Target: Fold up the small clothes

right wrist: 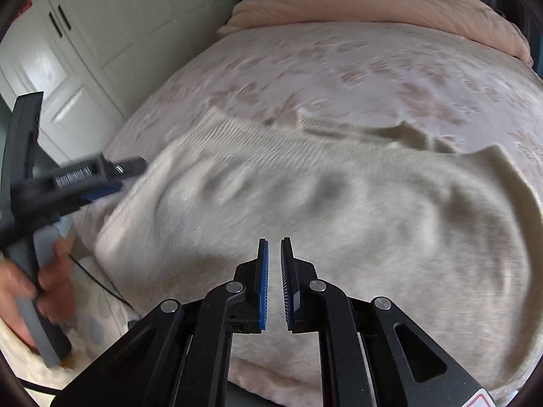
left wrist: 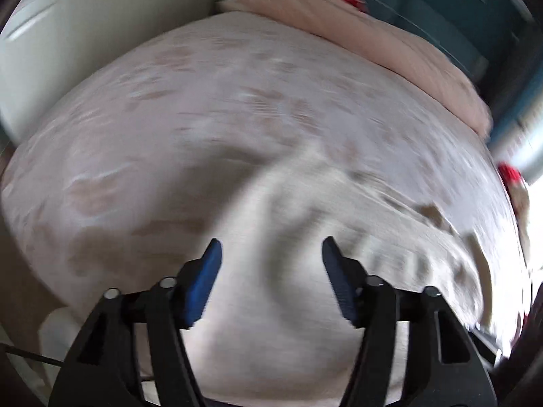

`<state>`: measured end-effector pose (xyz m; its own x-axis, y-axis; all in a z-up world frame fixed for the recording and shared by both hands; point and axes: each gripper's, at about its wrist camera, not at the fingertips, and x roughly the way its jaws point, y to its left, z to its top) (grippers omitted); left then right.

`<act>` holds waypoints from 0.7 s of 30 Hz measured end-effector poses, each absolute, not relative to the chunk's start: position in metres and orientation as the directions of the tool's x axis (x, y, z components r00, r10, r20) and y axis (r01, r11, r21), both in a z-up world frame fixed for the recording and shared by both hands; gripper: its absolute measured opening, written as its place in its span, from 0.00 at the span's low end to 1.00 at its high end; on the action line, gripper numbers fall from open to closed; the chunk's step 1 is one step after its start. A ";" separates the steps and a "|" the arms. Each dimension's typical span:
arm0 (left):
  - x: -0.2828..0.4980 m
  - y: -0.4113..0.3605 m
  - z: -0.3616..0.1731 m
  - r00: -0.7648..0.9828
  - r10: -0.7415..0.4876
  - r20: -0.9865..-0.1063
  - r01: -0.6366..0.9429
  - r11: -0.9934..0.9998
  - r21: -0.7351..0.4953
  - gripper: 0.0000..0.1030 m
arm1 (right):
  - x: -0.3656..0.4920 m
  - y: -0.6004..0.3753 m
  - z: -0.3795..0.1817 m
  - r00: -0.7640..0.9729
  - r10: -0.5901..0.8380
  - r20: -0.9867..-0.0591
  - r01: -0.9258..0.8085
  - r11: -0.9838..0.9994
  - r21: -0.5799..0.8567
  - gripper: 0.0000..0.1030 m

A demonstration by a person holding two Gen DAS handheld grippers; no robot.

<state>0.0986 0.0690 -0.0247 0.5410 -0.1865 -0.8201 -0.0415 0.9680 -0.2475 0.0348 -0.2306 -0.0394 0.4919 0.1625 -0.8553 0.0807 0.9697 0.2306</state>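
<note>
- The bed [right wrist: 339, 68] carries everything; its patterned cover shows around the work, with a folded pink quilt [right wrist: 373, 3] along the far edge.
- The sweater [right wrist: 305, 196], cream knit, lies spread across the near half of the bed, ribbed hem toward the far side and one corner lifted near the right edge. It looks soft, light and limp, so it should sag and crease when raised. Hems, cuffs or shoulder seams look like the best places to pinch, since the ribbing is thicker.
- The left tongs [left wrist: 271, 254] stand wide over the knit with nothing between them.
- The right tongs [right wrist: 274, 254] are nearly closed, a thin gap left, gripping nothing.
- A hand [right wrist: 44, 288] holds the left handle at the bed's left edge.
- Hard to read: both views are smeared, the sleeves cannot be picked out, and the sweater's near edge is hidden behind the tongs.
</note>
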 end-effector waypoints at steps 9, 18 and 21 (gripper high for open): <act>0.113 0.101 -0.089 0.420 -0.297 -0.857 -0.132 0.915 -0.382 0.61 | 0.065 -0.222 -0.087 0.390 0.162 -0.906 0.114 0.968 0.222 0.07; 0.104 0.062 -0.013 0.464 -0.545 -0.699 0.035 0.799 -0.600 0.12 | 0.063 -0.228 -0.092 0.422 0.194 -0.886 0.096 0.962 0.256 0.04; 0.090 0.012 0.031 0.456 -0.590 -0.666 0.179 0.794 -0.581 0.12 | 0.046 -0.239 -0.076 0.464 0.228 -0.856 0.113 0.943 0.313 0.05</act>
